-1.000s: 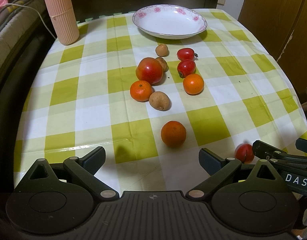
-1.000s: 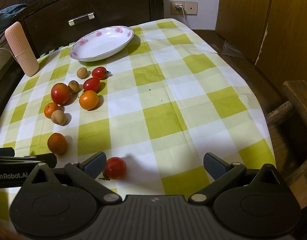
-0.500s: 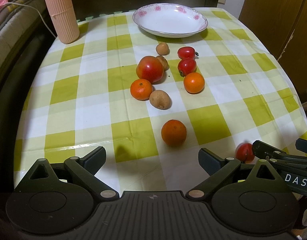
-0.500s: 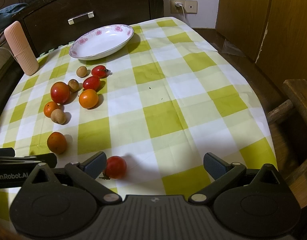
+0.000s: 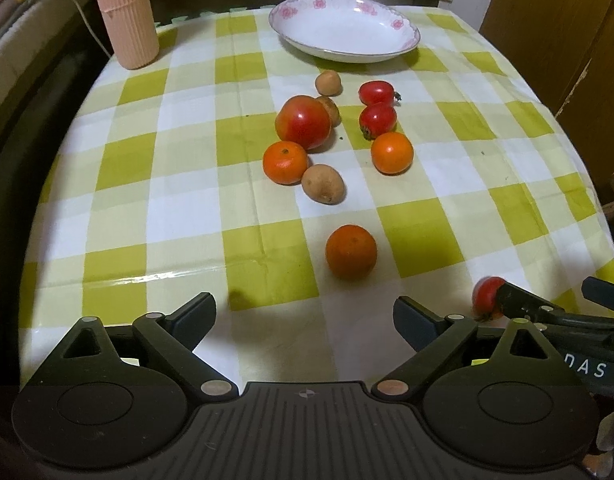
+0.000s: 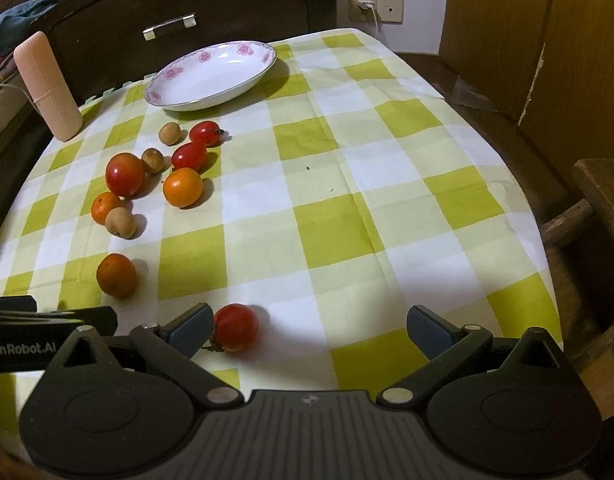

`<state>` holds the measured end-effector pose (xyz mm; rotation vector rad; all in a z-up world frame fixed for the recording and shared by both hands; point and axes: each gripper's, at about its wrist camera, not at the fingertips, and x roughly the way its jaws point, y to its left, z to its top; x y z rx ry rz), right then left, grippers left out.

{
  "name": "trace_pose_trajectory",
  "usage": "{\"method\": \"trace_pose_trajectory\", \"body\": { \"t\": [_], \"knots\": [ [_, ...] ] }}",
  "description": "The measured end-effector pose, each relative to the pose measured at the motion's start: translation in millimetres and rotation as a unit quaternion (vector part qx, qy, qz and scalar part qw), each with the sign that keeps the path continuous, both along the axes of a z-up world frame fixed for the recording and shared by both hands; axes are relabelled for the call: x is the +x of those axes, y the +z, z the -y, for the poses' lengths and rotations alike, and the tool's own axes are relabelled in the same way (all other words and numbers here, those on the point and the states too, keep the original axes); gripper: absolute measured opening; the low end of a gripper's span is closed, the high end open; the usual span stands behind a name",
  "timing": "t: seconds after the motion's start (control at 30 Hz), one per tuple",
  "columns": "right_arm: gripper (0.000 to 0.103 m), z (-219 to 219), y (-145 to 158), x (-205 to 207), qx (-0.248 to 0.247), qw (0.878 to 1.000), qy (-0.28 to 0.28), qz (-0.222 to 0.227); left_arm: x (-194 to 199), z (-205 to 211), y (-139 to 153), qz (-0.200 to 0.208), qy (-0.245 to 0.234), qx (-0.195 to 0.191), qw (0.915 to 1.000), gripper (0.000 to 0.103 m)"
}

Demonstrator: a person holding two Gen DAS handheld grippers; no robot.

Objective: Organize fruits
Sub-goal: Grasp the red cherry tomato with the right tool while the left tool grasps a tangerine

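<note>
Loose fruit lies on a green-checked tablecloth (image 5: 187,216): a big red apple (image 5: 303,127), three oranges, small red tomatoes and brown fruits. The nearest orange (image 5: 351,251) sits just ahead of my open left gripper (image 5: 303,316). A white floral plate (image 5: 345,28) stands empty at the far edge, also in the right wrist view (image 6: 211,76). My right gripper (image 6: 309,330) is open, and a red tomato (image 6: 235,327) lies right beside its left finger, inside the gap. That tomato (image 5: 487,296) shows in the left wrist view next to the right gripper's finger.
A ribbed pink cylinder (image 5: 123,12) stands at the back left corner. A dark wooden drawer front (image 6: 179,28) rises behind the table. A wooden chair (image 6: 595,200) sits off the right edge, and wooden cabinet doors (image 6: 547,20) stand beyond. A cable runs at far left.
Both grippers have edged slightly forward over the table. The right gripper has closed in on the near tomato, which now sits inside its left finger. No fruit has moved.
</note>
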<state>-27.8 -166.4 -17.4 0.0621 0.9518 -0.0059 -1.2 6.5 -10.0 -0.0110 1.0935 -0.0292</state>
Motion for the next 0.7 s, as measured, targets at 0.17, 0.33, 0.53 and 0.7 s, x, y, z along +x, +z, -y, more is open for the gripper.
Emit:
{"method": "trace_pose_trajectory", "body": {
  "t": [0.17,0.33,0.53,0.7],
  "knots": [
    [0.101,-6.7,-3.2,-0.6,-0.004,1.000,0.023,-0.007,-2.2,-1.7,4.3,0.006,0.000,0.027,0.9996,0.098],
    [0.101,-13.0,-3.7,-1.0,0.002,0.999,0.049,-0.005,-1.8,-4.2,5.9,0.007,0.004,0.032,0.9995,0.098],
    [0.078,-21.1,-13.1,6.6,0.003,0.996,0.083,-0.025,-1.3,-1.8,7.0,0.018,0.000,0.039,0.9991,0.098],
    [0.072,-27.1,-16.0,7.4,-0.026,0.995,0.097,-0.022,1.0,-1.9,3.9,0.009,0.000,0.033,0.9994,0.093]
  ]
}}
